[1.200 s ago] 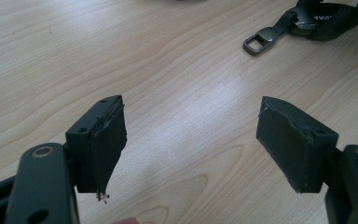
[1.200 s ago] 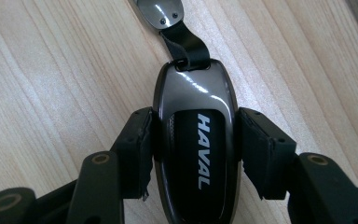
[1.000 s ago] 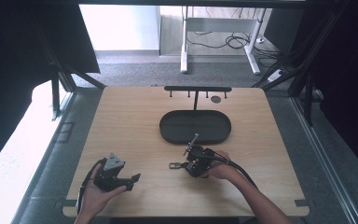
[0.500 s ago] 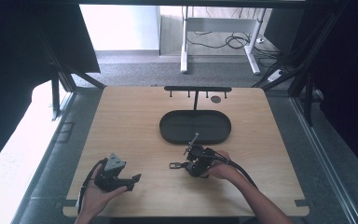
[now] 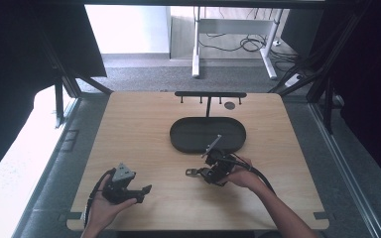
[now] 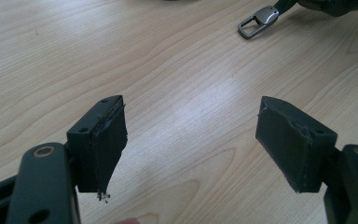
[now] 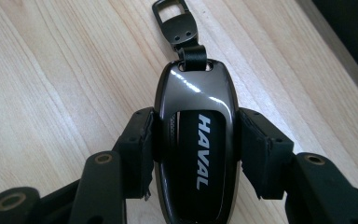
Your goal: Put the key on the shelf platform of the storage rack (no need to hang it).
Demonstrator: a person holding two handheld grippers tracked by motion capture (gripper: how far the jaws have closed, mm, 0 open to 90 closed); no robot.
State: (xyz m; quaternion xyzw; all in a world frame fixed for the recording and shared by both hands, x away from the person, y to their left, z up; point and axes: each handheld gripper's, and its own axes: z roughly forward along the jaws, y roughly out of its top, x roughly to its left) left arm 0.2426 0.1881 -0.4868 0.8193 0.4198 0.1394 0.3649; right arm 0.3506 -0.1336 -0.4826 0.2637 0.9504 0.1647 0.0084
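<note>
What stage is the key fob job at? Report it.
Done: the right claw is shut on the key fob, pads pressing both its sides just above the wooden table. In hand: the grasp itself; the left claw waits open over bare wood. Left, probably: carrying the fob to the black tray or the hook rack.

Right claw (image 7: 196, 154) clamped on the key fob (image 7: 196, 140), a pad pressing each side. White HAVAL lettering runs along its dark middle. Its strap and metal clip (image 7: 173, 21) point away over the pale wooden tabletop (image 7: 51, 70).
</note>
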